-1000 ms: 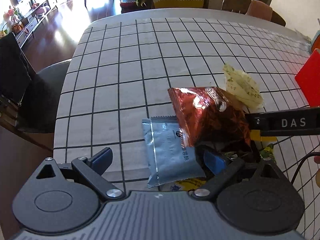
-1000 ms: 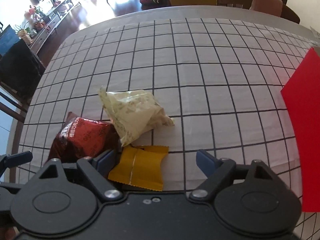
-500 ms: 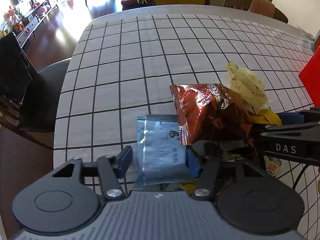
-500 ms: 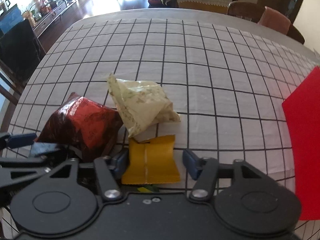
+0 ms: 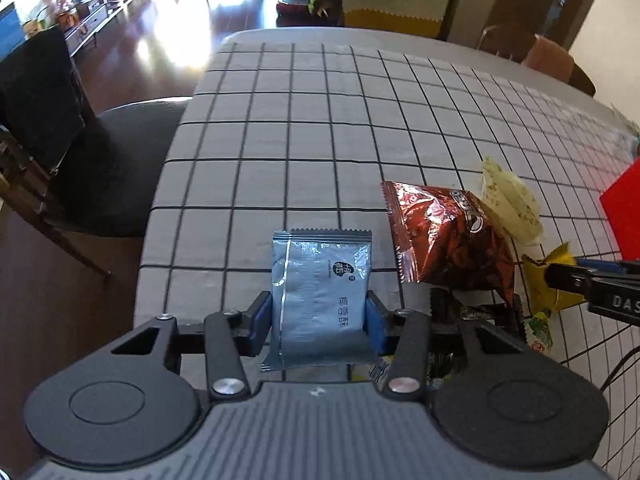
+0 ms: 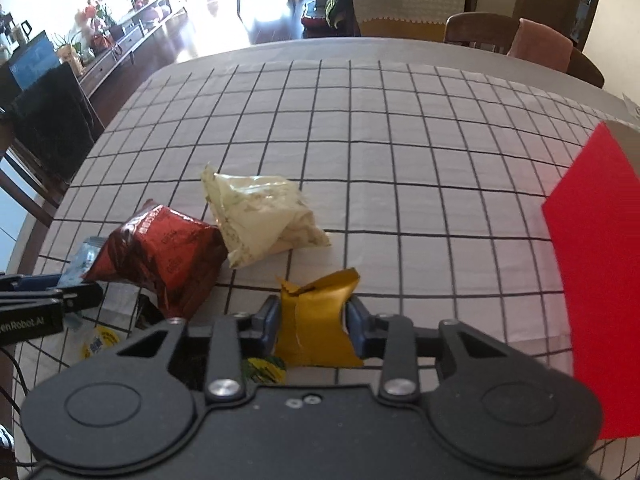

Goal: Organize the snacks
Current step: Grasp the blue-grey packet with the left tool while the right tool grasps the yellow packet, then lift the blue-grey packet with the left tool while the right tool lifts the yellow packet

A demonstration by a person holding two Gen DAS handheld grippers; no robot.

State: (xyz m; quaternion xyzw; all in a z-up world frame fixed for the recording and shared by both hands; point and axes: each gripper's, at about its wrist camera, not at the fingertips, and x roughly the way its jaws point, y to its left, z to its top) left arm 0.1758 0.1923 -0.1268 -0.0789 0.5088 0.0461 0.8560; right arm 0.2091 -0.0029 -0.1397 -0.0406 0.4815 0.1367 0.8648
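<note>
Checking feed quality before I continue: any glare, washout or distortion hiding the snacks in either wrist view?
Left wrist: window light blows out the floor, foil sheen on red bag, blue packet legible. Right wrist: background washed out, fisheye bends the grid, yellow packet clear.

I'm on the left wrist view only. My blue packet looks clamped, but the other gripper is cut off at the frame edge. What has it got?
Observer: The right gripper is shut on the yellow packet, which is creased between the pads.
Operator: What lies ahead of it on that side? I only see a red corner.
Observer: A large red box stands to its right, running from mid table down past the gripper body.
Operator: And the pale bag behind the red-brown bag, is it touching anything?
Observer: The pale bag leans against the red-brown bag; cloth shows between it and the yellow packet.
</note>
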